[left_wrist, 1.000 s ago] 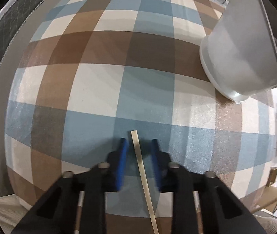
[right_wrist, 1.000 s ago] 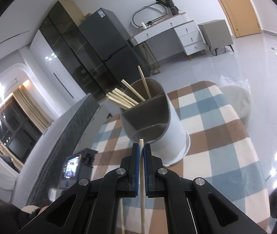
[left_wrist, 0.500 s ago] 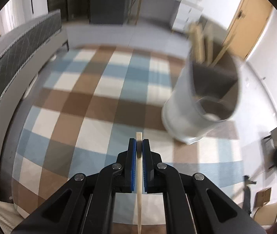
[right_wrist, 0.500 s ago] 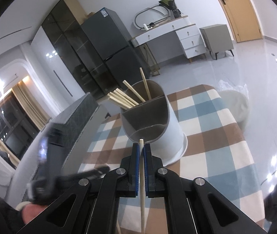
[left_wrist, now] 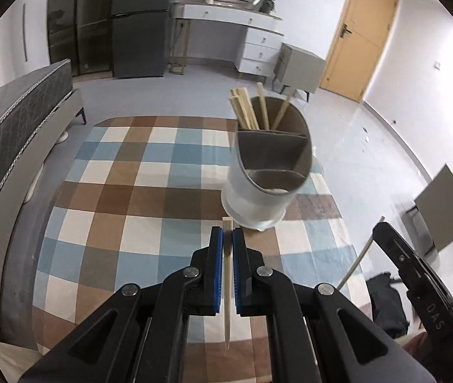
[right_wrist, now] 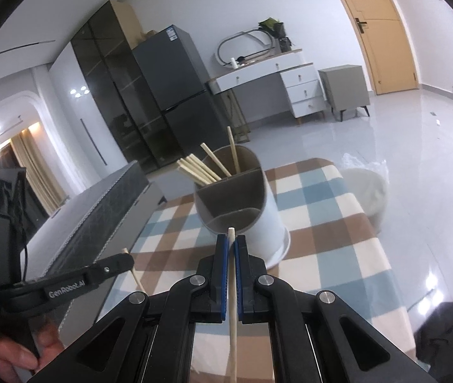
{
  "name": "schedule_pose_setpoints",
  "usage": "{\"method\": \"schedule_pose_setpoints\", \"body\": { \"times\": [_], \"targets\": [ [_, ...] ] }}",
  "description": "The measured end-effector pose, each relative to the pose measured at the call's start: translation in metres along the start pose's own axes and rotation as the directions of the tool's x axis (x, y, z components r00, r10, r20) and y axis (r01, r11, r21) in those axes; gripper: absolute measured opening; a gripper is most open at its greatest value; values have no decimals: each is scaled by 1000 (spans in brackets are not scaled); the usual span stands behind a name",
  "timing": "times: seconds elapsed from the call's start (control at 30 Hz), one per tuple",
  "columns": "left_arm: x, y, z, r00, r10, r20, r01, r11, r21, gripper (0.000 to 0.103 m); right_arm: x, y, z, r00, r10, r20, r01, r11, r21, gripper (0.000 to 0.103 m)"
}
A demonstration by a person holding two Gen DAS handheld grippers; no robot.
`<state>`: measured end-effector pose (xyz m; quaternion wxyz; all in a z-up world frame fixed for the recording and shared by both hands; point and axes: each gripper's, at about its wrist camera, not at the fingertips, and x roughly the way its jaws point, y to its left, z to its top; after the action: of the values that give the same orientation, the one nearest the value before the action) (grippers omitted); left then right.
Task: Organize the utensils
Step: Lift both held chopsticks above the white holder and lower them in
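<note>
Both tongs are clamped on a chopstick each, the left tongs (left_wrist: 227,239) on one chopstick (left_wrist: 227,287) and the right tongs (right_wrist: 231,245) on another chopstick (right_wrist: 233,303), aimed at the divided holder (left_wrist: 268,172) standing on the checked counter (left_wrist: 124,210), likely for dropping in beside the sticks already there.

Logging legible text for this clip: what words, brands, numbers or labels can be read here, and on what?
"GenRobot.AI": on the side of the left gripper, seen in the right wrist view.
"DAS": on the side of the right gripper, seen in the left wrist view.
Sticker on the fridge door: too small to read.
</note>
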<state>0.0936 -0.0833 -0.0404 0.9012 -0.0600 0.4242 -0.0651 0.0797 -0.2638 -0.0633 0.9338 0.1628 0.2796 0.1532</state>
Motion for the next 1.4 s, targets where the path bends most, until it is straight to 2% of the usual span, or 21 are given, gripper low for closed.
{"method": "schedule_pose_setpoints", "body": {
  "times": [0.1, 0.37, 0.53, 0.63, 0.8, 1.0, 1.13, 1.4],
  "targets": [
    [-9, -5, 0, 1000, -13, 1, 13, 1000, 27, 1, -8, 4, -1, 1000, -7, 14, 7, 1000, -11, 4],
    [-34, -8, 11, 996, -90, 19, 89, 996, 18, 1, -23, 14, 3, 999, -17, 51, 19, 999, -33, 3],
    [-51, -11, 26, 983, -179, 37, 179, 984, 17, 1, -26, 18, 12, 997, -26, 72, 29, 999, -40, 3],
    [-59, -12, 34, 976, -208, 66, 207, 978, 23, 1, -29, 22, 21, 995, -28, 92, 34, 997, -74, 3],
    [-62, -11, 53, 967, -236, 94, 237, 972, 0, 1, -31, 19, 45, 992, -44, 118, 59, 991, -119, 3],
    [-63, 4, 84, 939, -316, 134, 328, 942, -76, 1, -35, 23, 82, 985, -43, 168, 70, 985, -158, 3],
    [-64, 9, 107, 925, -343, 163, 362, 926, -109, 1, -32, 35, 111, 978, -24, 209, 72, 972, -222, 3],
    [-55, 19, 158, 909, -328, 256, 367, 922, -125, 1, -2, 55, 163, 966, 36, 257, 41, 957, -286, 3]
  ]
}}
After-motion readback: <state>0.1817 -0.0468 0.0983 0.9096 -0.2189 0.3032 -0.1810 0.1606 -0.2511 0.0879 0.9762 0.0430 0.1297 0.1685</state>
